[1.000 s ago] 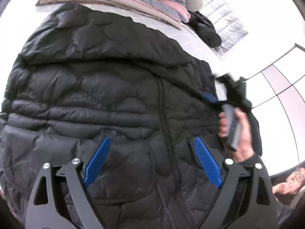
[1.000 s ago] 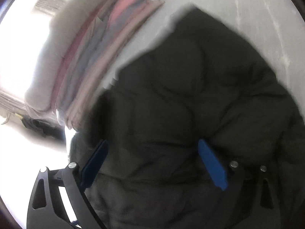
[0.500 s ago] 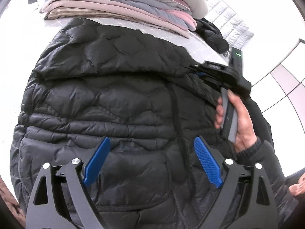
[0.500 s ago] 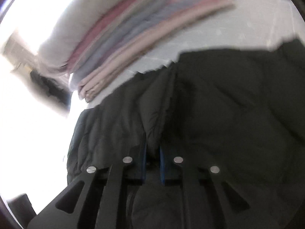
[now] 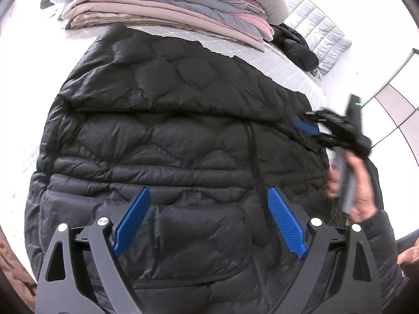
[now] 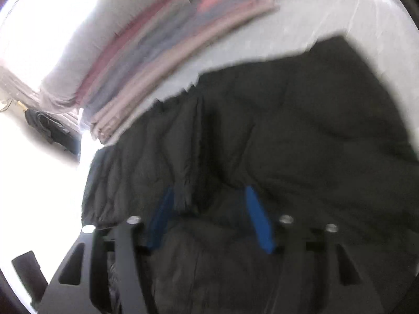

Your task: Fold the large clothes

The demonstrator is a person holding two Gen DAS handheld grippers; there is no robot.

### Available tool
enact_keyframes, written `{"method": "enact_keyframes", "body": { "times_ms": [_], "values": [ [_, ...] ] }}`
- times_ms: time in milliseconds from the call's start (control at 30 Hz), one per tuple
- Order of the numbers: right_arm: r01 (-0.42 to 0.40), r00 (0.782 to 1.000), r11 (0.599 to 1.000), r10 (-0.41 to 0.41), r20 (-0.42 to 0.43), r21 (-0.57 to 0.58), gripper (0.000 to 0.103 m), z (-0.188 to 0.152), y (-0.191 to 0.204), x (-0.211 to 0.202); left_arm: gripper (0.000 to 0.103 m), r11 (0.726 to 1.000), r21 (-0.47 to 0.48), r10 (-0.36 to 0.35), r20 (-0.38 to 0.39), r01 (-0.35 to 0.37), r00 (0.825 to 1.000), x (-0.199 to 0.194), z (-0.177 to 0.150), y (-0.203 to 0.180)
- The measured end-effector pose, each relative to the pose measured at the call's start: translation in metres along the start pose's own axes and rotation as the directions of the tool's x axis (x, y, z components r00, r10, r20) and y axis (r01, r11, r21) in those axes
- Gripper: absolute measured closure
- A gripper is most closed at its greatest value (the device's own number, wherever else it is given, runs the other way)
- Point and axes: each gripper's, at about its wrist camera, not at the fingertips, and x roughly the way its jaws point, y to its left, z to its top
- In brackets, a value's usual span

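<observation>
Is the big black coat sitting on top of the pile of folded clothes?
No, the black coat lies flat in front of the pile of folded clothes.

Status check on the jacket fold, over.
Left gripper open above black quilted jacket. Right gripper open, jaws just reopened, clear of the fabric. Folded clothes stack behind jacket, not obstructing.

Jacket hem: your black quilted jacket (image 5: 183, 136) runs out of the left wrist frame at the bottom.
Right wrist view: motion blur smears the folded stack (image 6: 162, 52).
Your right hand (image 5: 358, 183): blurred, grip unclear.
</observation>
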Motion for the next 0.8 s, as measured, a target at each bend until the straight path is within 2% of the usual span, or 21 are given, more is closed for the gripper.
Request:
{"method": "enact_keyframes", "body": {
  "times_ms": [67, 133, 200, 333, 467, 567, 700, 800],
  "values": [
    [-0.027, 0.999, 0.999, 0.028, 0.019, -0.030, 0.037, -0.009, -0.004, -0.040, 0.016, 0.999, 0.031, -0.006, 0.000, 0.006, 1.000, -0.003, -0.003, 0.000],
    [-0.028, 0.999, 0.997, 0.030, 0.033, -0.067, 0.024, -0.023, -0.014, -0.088, 0.016, 0.995, 0.093, -0.020, 0.006, 0.019, 1.000, -0.010, -0.009, -0.002],
    [-0.016, 0.999, 0.996, 0.018, 0.029, -0.082, 0.017, -0.029, -0.014, -0.109, 0.016, 0.989, 0.145, -0.038, 0.017, 0.035, 0.999, -0.025, -0.019, -0.002],
    [0.019, 1.000, 0.999, -0.019, -0.006, -0.028, 0.014, -0.074, -0.077, -0.175, 0.016, 0.985, 0.131, -0.118, 0.046, 0.111, 0.992, -0.069, -0.046, 0.017],
    [-0.009, 0.998, 0.994, 0.016, -0.067, 0.108, 0.014, -0.119, -0.141, -0.198, 0.012, 0.984, -0.011, -0.175, 0.091, 0.177, 0.980, -0.111, -0.079, 0.062],
    [-0.083, 0.992, 0.976, 0.101, -0.078, 0.203, 0.014, -0.146, -0.176, -0.204, 0.012, 0.972, -0.160, -0.157, 0.097, 0.172, 0.983, -0.128, -0.105, 0.104],
    [-0.170, 0.972, 0.947, 0.206, -0.110, 0.274, 0.014, -0.169, -0.196, -0.195, 0.012, 0.941, -0.303, -0.123, 0.104, 0.150, 0.987, -0.140, -0.134, 0.147],
    [-0.215, 0.954, 0.925, 0.268, -0.137, 0.312, 0.014, -0.180, -0.200, -0.180, 0.012, 0.900, -0.415, -0.107, 0.094, 0.137, 0.990, -0.138, -0.156, 0.177]
  ]
}}
